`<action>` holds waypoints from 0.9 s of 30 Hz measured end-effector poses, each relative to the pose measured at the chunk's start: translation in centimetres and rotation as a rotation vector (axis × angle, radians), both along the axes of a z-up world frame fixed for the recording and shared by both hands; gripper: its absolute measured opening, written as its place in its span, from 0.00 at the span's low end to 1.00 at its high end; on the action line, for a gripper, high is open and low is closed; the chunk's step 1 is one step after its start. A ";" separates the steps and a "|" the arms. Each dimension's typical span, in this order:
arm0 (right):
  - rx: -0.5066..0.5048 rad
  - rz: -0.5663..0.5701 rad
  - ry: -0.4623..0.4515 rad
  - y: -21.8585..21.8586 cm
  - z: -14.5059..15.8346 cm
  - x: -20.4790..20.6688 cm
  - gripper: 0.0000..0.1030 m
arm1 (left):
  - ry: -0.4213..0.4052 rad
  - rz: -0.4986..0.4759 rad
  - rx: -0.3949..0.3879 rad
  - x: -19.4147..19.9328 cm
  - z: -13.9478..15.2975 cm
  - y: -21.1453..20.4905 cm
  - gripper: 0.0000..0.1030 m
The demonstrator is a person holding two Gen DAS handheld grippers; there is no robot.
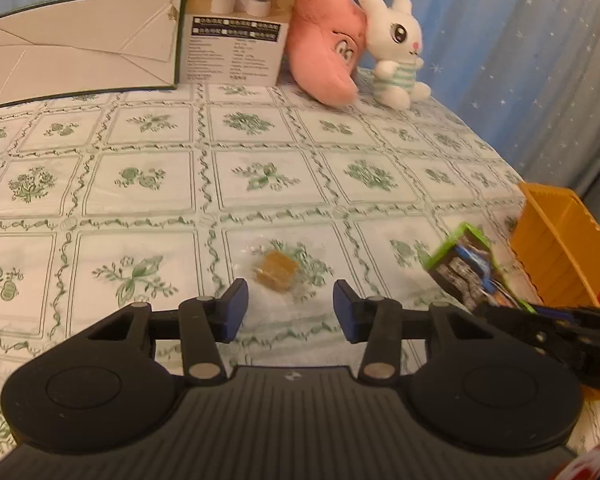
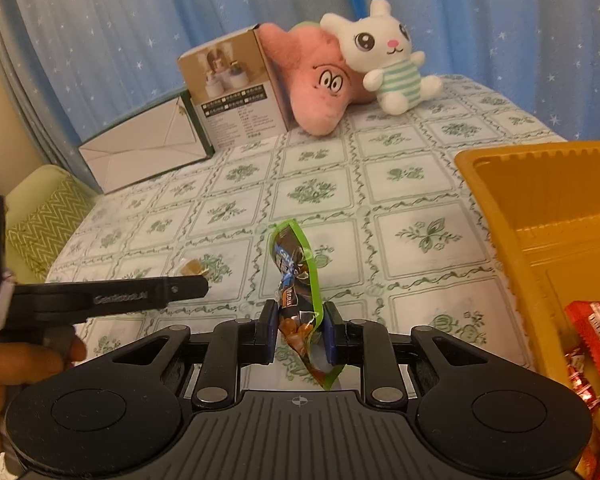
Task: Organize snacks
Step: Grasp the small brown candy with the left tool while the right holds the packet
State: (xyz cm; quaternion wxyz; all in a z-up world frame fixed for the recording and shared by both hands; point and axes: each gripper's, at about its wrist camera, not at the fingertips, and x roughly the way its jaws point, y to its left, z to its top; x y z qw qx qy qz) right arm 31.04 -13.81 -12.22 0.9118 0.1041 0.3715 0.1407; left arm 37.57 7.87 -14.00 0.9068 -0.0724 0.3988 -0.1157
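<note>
A small brown candy in a clear wrapper (image 1: 277, 271) lies on the tablecloth just ahead of my left gripper (image 1: 290, 307), which is open and empty, jaws either side of it but short of it. The candy also shows in the right wrist view (image 2: 192, 269). My right gripper (image 2: 299, 330) is shut on a green-edged snack packet (image 2: 298, 280) and holds it above the table; the packet shows at the right of the left wrist view (image 1: 470, 270). An orange bin (image 2: 540, 208) at the right holds several red and yellow snacks (image 2: 594, 332).
At the back stand a white-and-green flat box (image 1: 84, 48), a brown product box (image 1: 240, 20), a pink plush (image 1: 328, 52) and a white bunny plush (image 1: 396, 52). Blue starry curtains hang behind. A green cushion (image 2: 44, 216) lies left of the table.
</note>
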 end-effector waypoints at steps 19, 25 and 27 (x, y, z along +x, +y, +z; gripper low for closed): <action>0.052 -0.065 0.048 -2.5 -1.4 -0.8 0.22 | -0.062 0.005 0.233 0.3 -0.4 -3.4 0.18; 0.103 -0.092 0.063 -3.5 -0.4 -1.9 0.22 | -0.010 0.037 0.164 -2.9 0.4 -2.9 0.18; 0.120 -0.096 0.065 -3.8 0.2 -2.6 0.22 | -0.013 0.046 0.149 -4.4 1.1 -3.2 0.18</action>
